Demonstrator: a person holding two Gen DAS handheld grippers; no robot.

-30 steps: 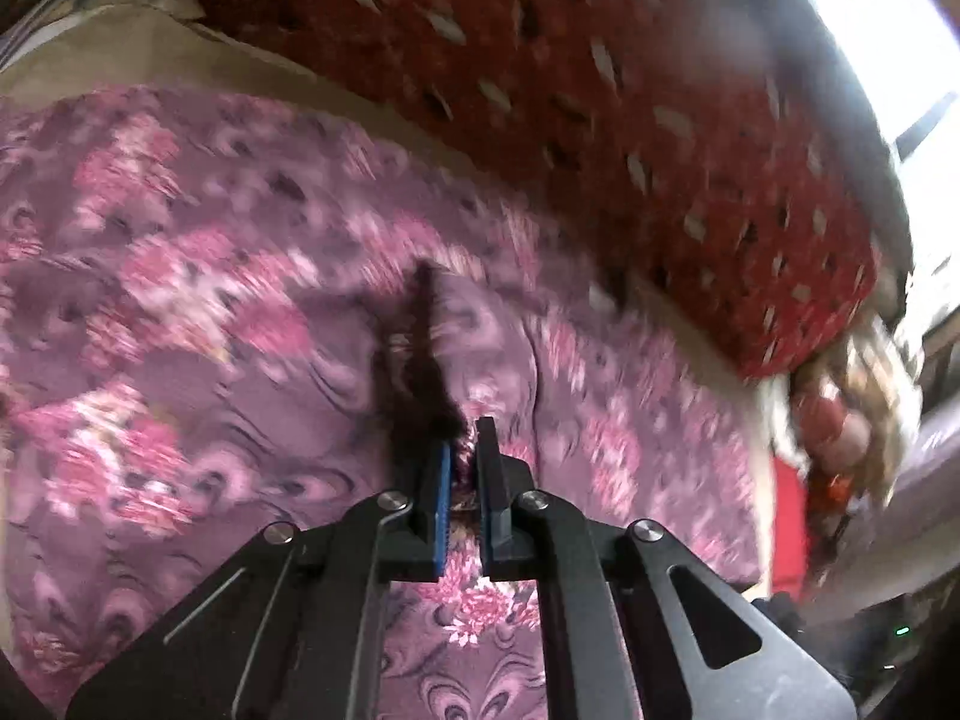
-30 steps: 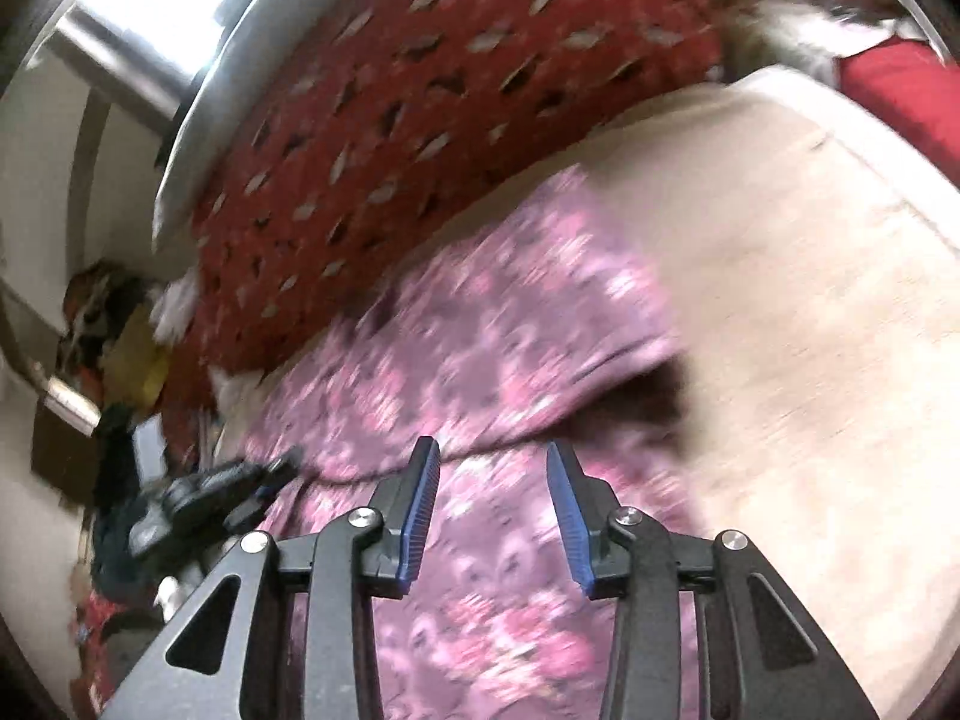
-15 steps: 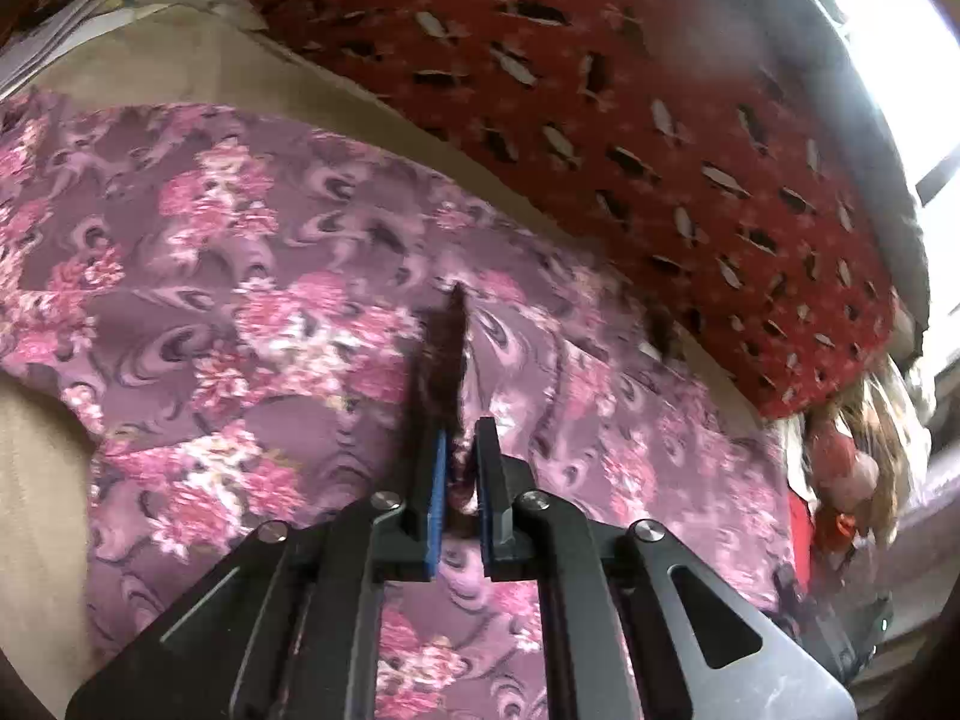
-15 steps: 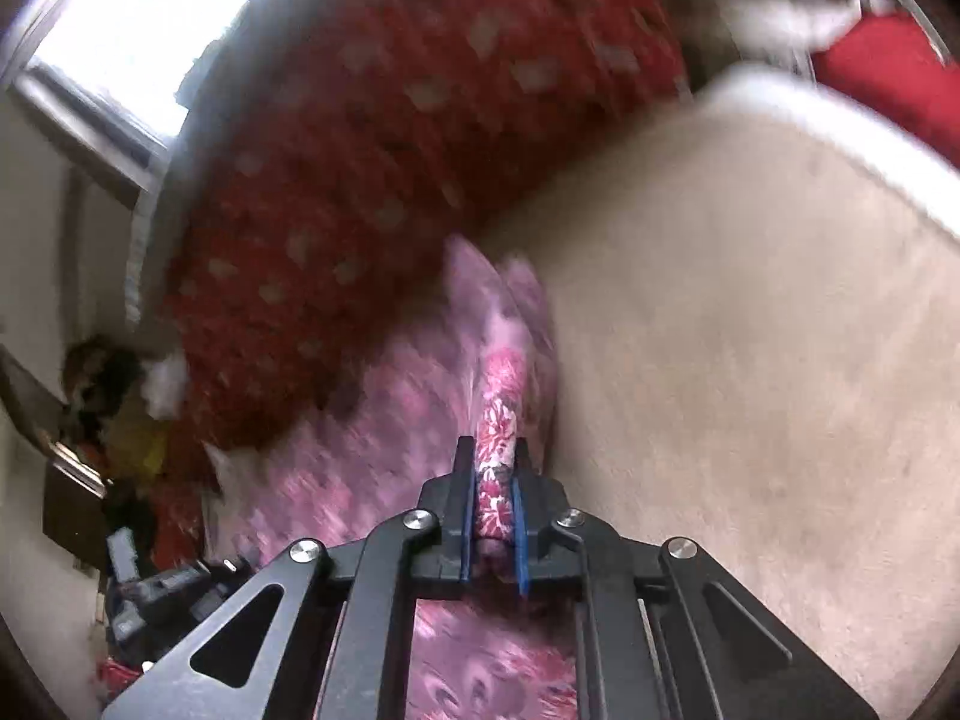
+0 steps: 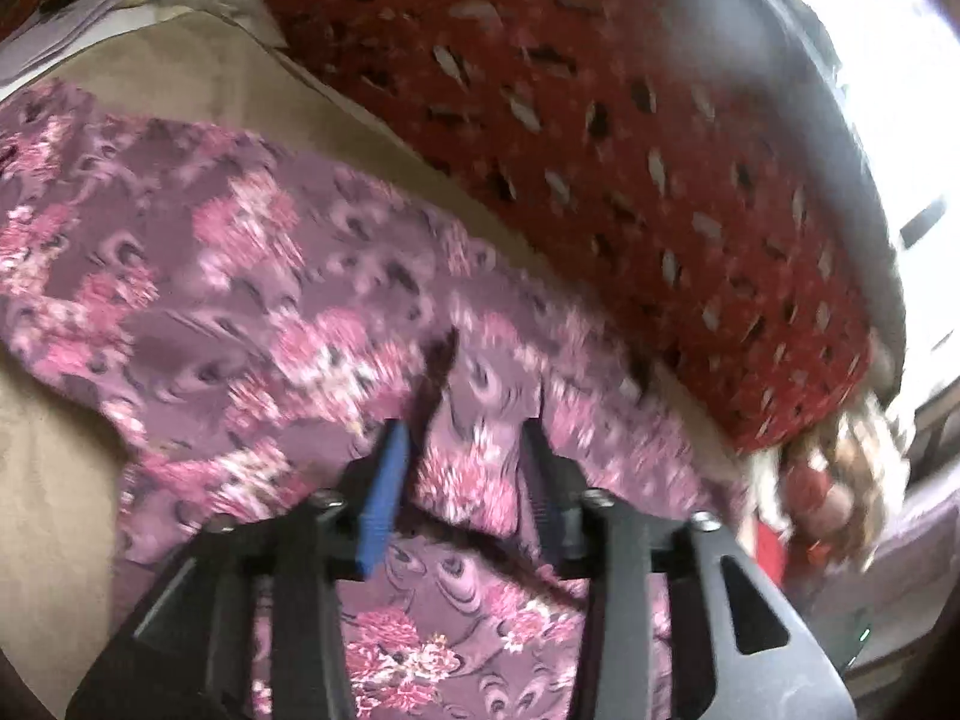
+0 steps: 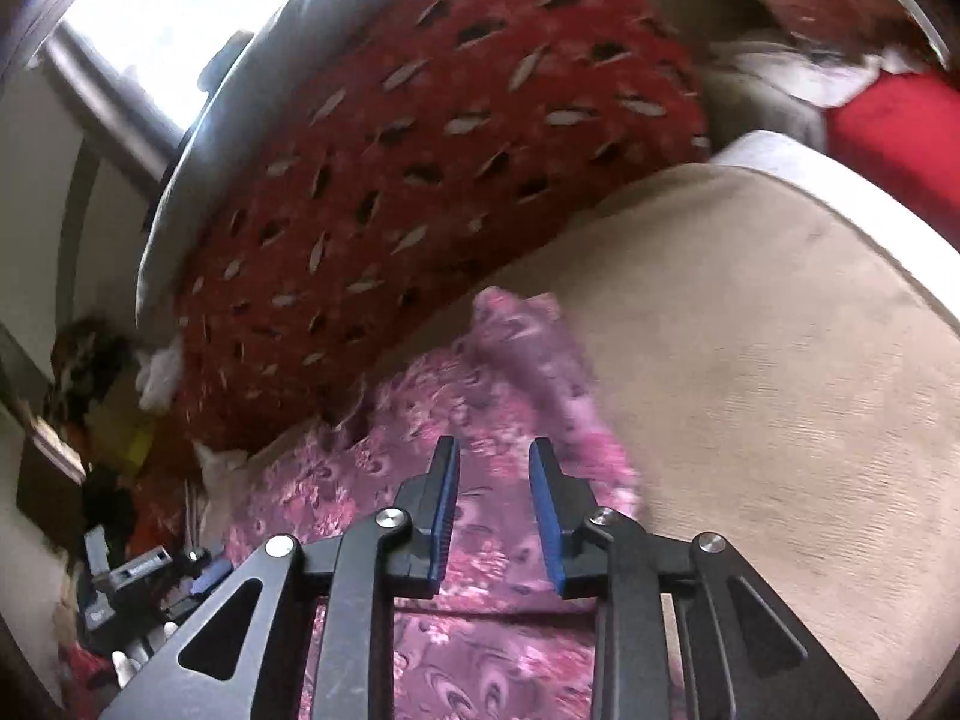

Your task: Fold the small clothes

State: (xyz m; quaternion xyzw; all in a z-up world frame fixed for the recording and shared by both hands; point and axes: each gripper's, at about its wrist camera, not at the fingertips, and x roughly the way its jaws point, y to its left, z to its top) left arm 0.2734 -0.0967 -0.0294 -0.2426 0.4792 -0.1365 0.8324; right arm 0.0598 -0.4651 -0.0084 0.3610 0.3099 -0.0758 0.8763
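Note:
A purple garment with pink flowers (image 5: 252, 276) lies spread on a beige cushion (image 5: 54, 480). In the left wrist view my left gripper (image 5: 465, 438) is open, its jaws apart over a raised fold of the cloth (image 5: 462, 474). In the right wrist view the same garment (image 6: 480, 480) lies with its far edge folded over near the beige cushion (image 6: 780, 390). My right gripper (image 6: 493, 456) is open just above the cloth and holds nothing. The left gripper also shows at the lower left of the right wrist view (image 6: 150, 576).
A red patterned bolster (image 5: 630, 150) runs along the back of the cushion; it shows in the right wrist view too (image 6: 420, 180). A bright window (image 6: 150, 18) is behind it. Clutter (image 5: 828, 492) sits past the cushion's end. Red fabric (image 6: 900, 138) lies far right.
Both grippers were shut on the garment half a second ago and have opened, letting the cloth drop. The cloth pinched in the right gripper now lies flat.

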